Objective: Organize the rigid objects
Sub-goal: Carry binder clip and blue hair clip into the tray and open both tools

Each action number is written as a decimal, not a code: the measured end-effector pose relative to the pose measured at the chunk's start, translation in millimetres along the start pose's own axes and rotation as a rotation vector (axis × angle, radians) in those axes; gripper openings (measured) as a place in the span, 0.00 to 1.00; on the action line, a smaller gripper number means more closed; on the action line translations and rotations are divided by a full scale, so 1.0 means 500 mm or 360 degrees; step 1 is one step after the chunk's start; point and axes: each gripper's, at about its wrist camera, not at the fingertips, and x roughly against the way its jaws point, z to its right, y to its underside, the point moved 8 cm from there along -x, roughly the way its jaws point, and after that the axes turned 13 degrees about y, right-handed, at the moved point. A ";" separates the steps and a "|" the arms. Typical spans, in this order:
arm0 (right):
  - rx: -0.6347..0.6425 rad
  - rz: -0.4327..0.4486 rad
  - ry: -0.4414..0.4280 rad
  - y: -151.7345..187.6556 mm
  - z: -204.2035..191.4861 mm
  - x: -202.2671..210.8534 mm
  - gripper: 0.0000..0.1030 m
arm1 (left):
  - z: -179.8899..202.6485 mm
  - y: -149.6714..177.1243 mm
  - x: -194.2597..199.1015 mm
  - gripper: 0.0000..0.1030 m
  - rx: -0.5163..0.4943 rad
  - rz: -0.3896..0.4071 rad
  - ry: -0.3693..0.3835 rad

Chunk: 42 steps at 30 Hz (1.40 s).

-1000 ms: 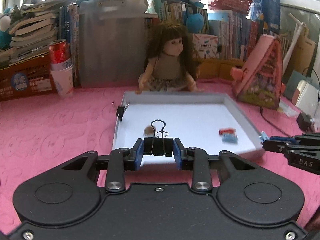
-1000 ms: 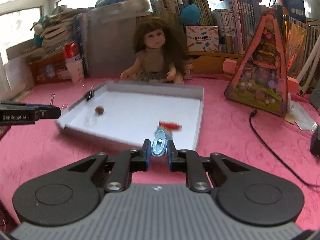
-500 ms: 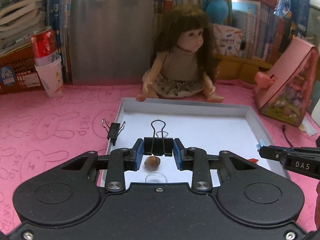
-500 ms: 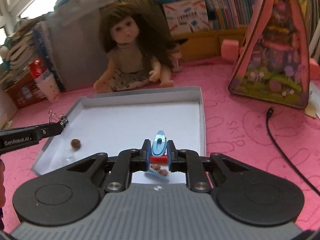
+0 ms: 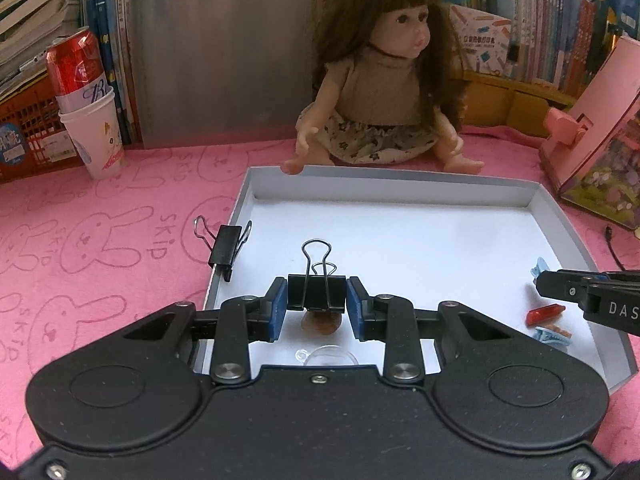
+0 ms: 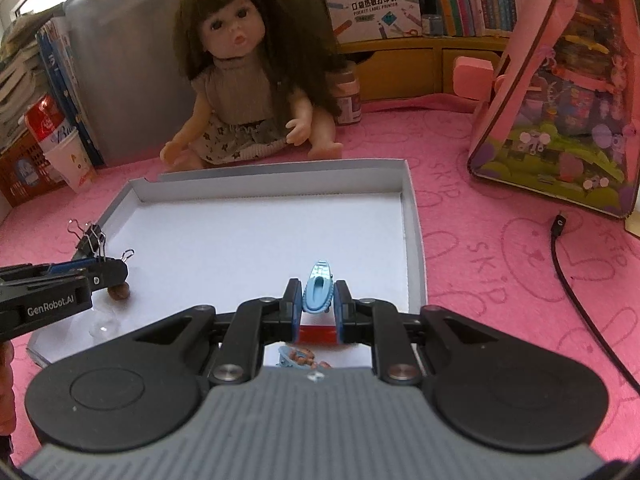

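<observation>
My left gripper is shut on a black binder clip, held over the near left part of a shallow white tray. Under it lie a brown nut and a clear suction cup. A second black binder clip sits clamped on the tray's left rim. My right gripper is shut on a light blue hair clip above the tray's near right part. Below it lie a red clip and a blue clip with brown beads.
A doll sits right behind the tray. A paper cup with a red can stands at the left, a pink toy house at the right. A black cable crosses the pink cloth right of the tray.
Both grippers have come forward and lower over the tray, each still holding its clip. The nut, suction cup and red and blue clips now lie beneath the fingers.
</observation>
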 end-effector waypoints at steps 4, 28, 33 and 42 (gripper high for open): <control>0.0020 -0.0008 0.0019 0.004 -0.003 -0.007 0.20 | 0.000 0.001 -0.006 0.29 -0.0021 -0.0004 -0.0010; 0.0049 -0.0026 0.0038 0.011 -0.004 -0.019 0.22 | -0.001 0.014 -0.030 0.29 -0.0014 -0.0046 0.0001; 0.0051 -0.0021 0.0035 0.010 -0.004 -0.017 0.25 | -0.001 0.015 -0.028 0.30 -0.0005 -0.0039 0.0001; 0.0063 0.0035 0.0036 0.009 0.001 0.011 0.46 | 0.021 0.007 0.011 0.45 -0.0052 0.0027 0.0014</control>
